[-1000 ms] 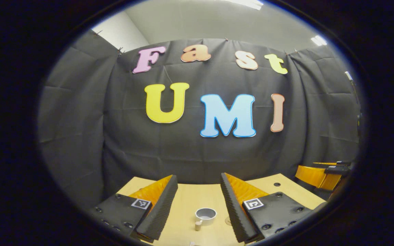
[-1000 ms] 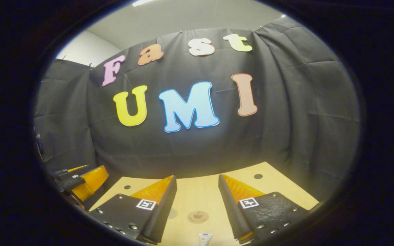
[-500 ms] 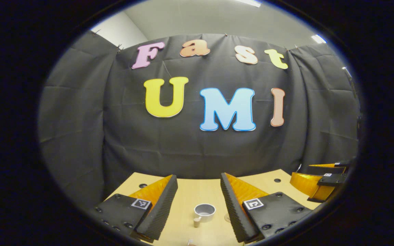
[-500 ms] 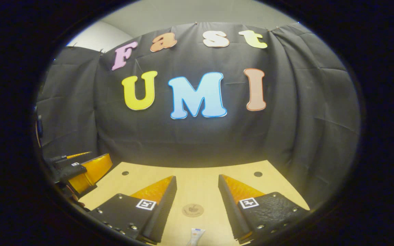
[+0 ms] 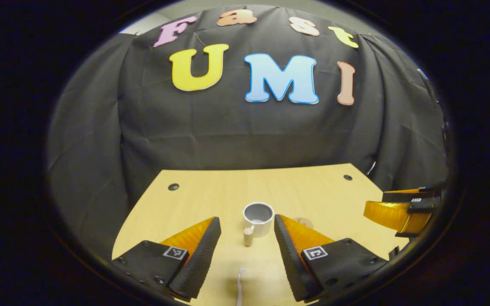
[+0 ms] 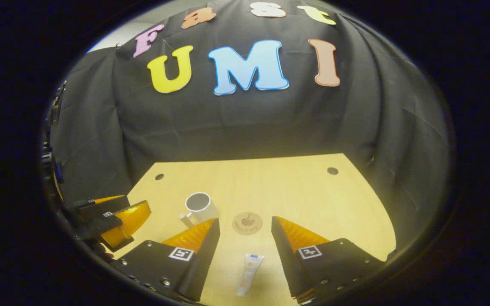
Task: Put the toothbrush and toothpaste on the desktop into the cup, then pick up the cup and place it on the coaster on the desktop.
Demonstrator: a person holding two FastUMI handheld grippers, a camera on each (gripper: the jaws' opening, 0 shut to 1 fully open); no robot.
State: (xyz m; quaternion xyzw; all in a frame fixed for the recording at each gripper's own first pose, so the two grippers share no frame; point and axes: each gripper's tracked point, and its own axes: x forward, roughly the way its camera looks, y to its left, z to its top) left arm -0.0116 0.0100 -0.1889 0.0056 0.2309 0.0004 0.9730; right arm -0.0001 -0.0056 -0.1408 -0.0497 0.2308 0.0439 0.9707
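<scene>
Left gripper (image 5: pixel 245 246) jaws apart, empty, above brush (image 5: pixel 240 287); cup (image 5: pixel 258 218) ahead. Right gripper (image 6: pixel 245 250) jaws apart, empty, above paste (image 6: pixel 248 274); coaster (image 6: pixel 247 222) beyond.

I saw the white cup (image 5: pixel 258 218) upright and empty beside the round wooden coaster (image 6: pixel 247 222). The toothpaste (image 6: pixel 248 267) and toothbrush (image 5: pixel 240 289) lay flat on the desktop (image 5: pixel 211 197).
</scene>
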